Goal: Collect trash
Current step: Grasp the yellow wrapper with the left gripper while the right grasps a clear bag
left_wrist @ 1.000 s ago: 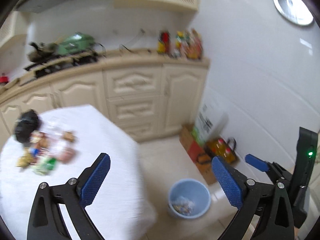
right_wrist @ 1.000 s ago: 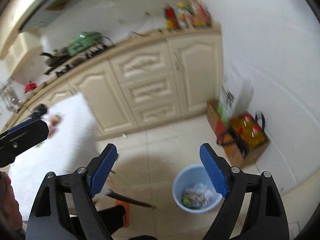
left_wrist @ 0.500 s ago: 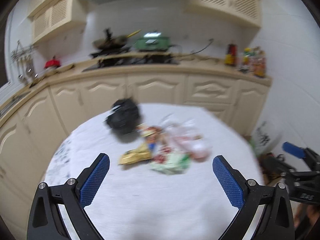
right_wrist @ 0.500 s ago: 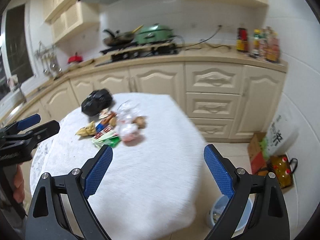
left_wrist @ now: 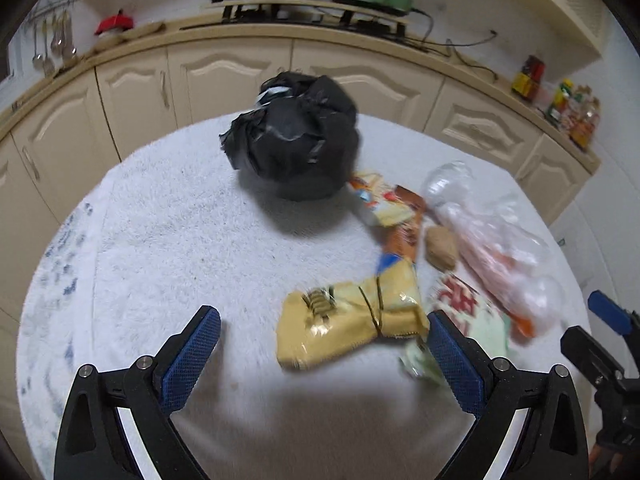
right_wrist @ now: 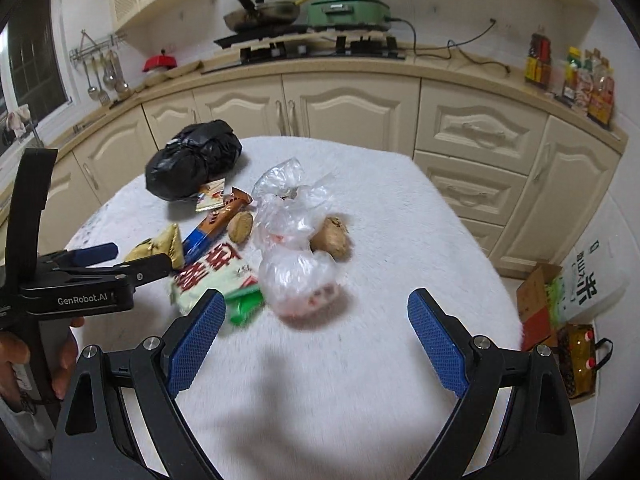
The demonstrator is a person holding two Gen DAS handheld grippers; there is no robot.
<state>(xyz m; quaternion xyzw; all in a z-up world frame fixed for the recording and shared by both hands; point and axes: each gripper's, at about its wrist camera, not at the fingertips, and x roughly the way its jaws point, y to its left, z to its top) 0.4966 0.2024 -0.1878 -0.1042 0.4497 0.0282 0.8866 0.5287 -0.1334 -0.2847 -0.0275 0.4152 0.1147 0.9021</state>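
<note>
A heap of trash lies on a white-covered table (left_wrist: 168, 240): a black knotted bag (left_wrist: 294, 144), a yellow snack packet (left_wrist: 352, 320), an orange-brown wrapper (left_wrist: 404, 228), crumpled clear plastic bags (left_wrist: 492, 236) and a red-and-white packet (right_wrist: 216, 268). My left gripper (left_wrist: 324, 348) hangs open just in front of the yellow packet, nothing between its fingers. In the right wrist view my right gripper (right_wrist: 316, 336) stands open and empty over bare cloth, close before the clear plastic bags (right_wrist: 292, 248) and a green wrapper (right_wrist: 244, 304). The left gripper (right_wrist: 120, 260) shows there at the left, held by a hand.
Cream kitchen cabinets (right_wrist: 344, 108) curve behind the table, with a stove, pan and green cooker (right_wrist: 344, 8) on the counter. Right of the table on the floor stand a cardboard box (right_wrist: 536, 304), a white sack and oil bottles (right_wrist: 580, 356).
Both views have swung from the floor and blue bin to the table. Both grippers have come down close to the trash heap, which now looms larger. Both stay open and empty.
</note>
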